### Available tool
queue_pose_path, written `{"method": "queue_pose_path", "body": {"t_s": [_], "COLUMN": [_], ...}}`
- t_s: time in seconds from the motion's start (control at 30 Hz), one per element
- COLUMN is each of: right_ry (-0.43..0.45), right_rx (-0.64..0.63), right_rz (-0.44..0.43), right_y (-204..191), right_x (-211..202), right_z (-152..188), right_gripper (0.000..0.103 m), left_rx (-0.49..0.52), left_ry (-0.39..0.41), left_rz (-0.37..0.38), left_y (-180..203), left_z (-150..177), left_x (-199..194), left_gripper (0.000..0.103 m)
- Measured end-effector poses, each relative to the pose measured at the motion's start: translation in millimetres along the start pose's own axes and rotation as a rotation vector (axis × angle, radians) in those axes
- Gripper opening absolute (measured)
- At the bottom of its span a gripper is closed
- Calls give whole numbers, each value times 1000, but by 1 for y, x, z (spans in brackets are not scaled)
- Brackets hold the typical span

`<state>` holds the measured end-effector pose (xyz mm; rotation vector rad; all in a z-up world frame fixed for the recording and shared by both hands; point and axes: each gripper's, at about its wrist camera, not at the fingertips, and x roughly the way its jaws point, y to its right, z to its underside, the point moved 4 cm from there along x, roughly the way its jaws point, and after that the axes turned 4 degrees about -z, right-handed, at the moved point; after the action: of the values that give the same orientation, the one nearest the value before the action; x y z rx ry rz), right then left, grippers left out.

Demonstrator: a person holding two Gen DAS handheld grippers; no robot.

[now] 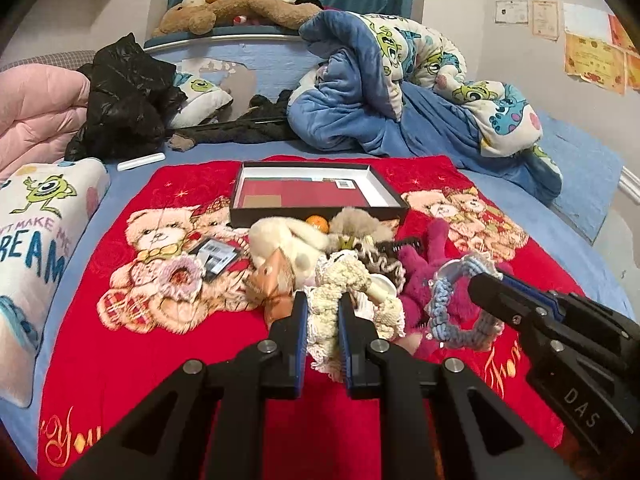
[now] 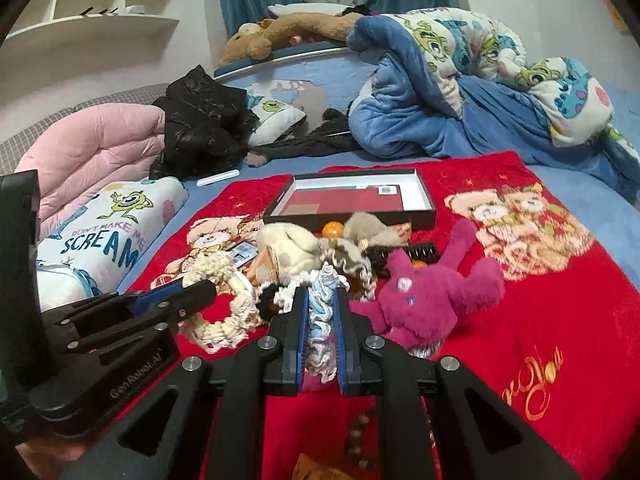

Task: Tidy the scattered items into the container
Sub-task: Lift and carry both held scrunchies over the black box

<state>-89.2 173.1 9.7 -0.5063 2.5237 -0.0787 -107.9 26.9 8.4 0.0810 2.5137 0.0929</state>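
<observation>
My left gripper (image 1: 323, 300) is shut on a cream knitted scrunchie (image 1: 332, 284), held just above the red teddy-bear blanket (image 1: 120, 352). To its right, my right gripper (image 1: 478, 282) is shut on a blue-grey scrunchie (image 1: 444, 300). In the right wrist view the blue-grey scrunchie (image 2: 322, 312) sits between the right gripper's (image 2: 321, 294) pads, and the left gripper (image 2: 206, 291) holds the cream scrunchie (image 2: 224, 320). Beyond the pile lies a shallow black box (image 1: 280, 218) (image 2: 426, 200) with white inner walls and a red bottom.
The pile holds a magenta plush bunny (image 2: 424, 300), a cream plush (image 1: 280, 240), a grey fluffy toy (image 1: 360, 224), an orange ball (image 1: 317, 222), a black comb (image 1: 404, 246) and a pink scrunchie (image 1: 180, 276). Behind are a blue quilt (image 1: 360, 112), a black jacket (image 1: 124, 100) and a pillow (image 1: 36, 232).
</observation>
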Motion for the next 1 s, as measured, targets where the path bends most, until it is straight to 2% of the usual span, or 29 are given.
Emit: {"method": "queue_pose_path", "body": {"t_s": [0.17,0.37,0.47,0.63,0.83,0.9,1.0], "right_ry": [22,34,16,10,1,-9,-50], "right_rx": [-19,-18,-26,-28,-65,-30,57], "right_rz": [6,1,6,-36,-30,-28,-30], "right_y": [11,31,43,56,66,77,100], "right_x": [10,40,67,118,200,223,252], "right_z": [-27,-63,-78,-106,-144,-152,-153], "right_gripper": [12,12,12,12,12,12,12], "left_rx": [3,13,4,4,-32,-60,-67], "left_ry": [13,12,3,-14,-59,-75,-71], "left_rz": [-6,-13,-16,-34,-40,-46,-15], "left_y": [-4,-10,-14,-19,-33,-42,-47], "left_z": [-28,-72,-95,-124,-154,-158,-150], "left_x": [25,78,113,176,249,266,276], "left_gripper": [15,15,15,15,15,14,14]}}
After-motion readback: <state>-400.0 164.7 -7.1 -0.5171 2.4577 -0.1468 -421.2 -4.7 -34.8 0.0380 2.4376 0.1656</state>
